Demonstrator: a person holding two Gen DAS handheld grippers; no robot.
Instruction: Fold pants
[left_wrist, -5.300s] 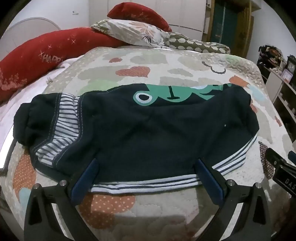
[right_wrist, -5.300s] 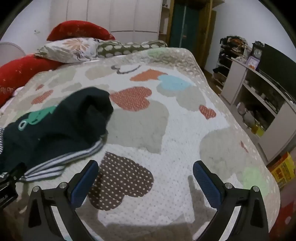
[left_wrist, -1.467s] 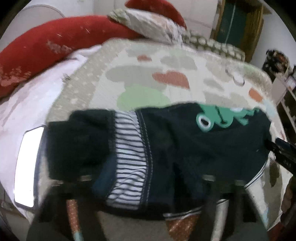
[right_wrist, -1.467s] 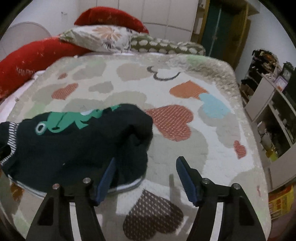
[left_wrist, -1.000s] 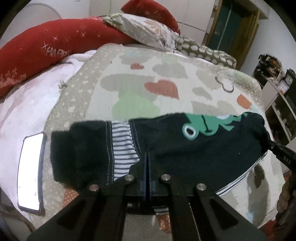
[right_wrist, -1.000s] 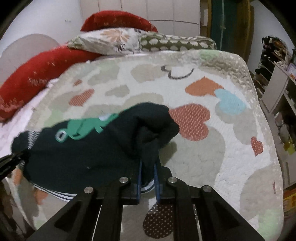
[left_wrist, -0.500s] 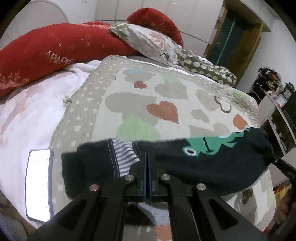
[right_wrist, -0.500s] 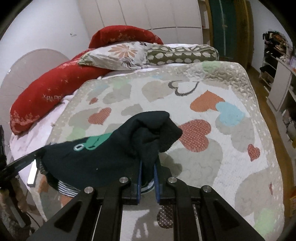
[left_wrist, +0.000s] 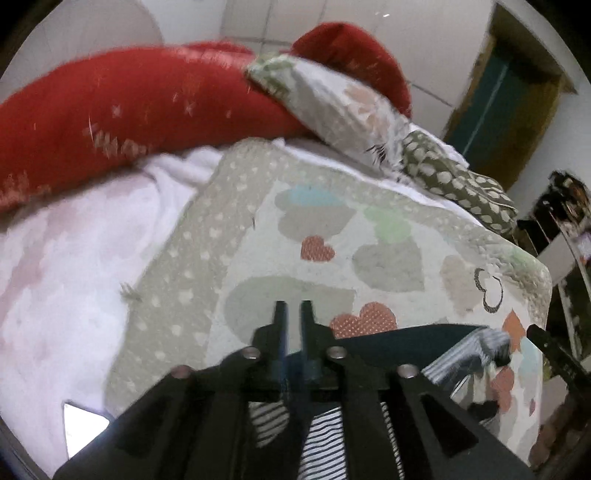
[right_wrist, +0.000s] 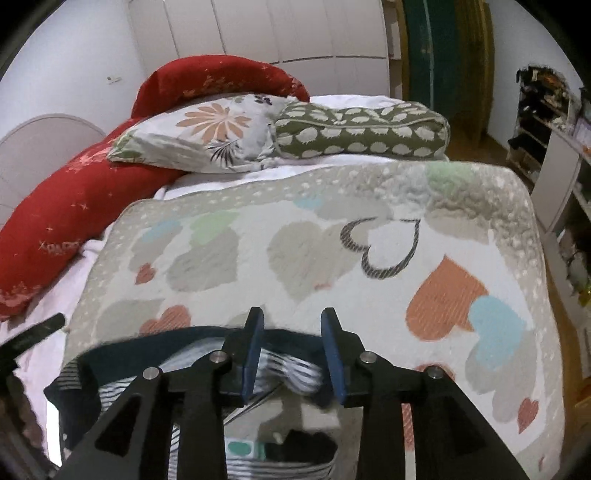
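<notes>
The dark navy pants (left_wrist: 413, 341) with striped trim lie on the heart-pattern quilt (left_wrist: 388, 258), folded toward me, below both grippers. My left gripper (left_wrist: 291, 314) has its fingers a narrow gap apart, with pants fabric beneath them; no cloth shows between the tips. My right gripper (right_wrist: 291, 332) is partly open above the pants (right_wrist: 147, 350), with blurred striped cloth (right_wrist: 295, 369) dropping between its blue pads. The other gripper's tip shows at each view's edge.
Red bolster (right_wrist: 66, 221), floral pillow (right_wrist: 207, 136) and green spotted pillow (right_wrist: 362, 133) lie at the head of the bed. A pink sheet (left_wrist: 66, 277) lies left, with a white phone-like slab (left_wrist: 85, 424). Shelves (right_wrist: 554, 147) stand right.
Both grippers carried the held pants edge forward over the rest of the garment. The right jaws have opened and let go; the left jaws have parted slightly. Both views are tilted up toward the pillows.
</notes>
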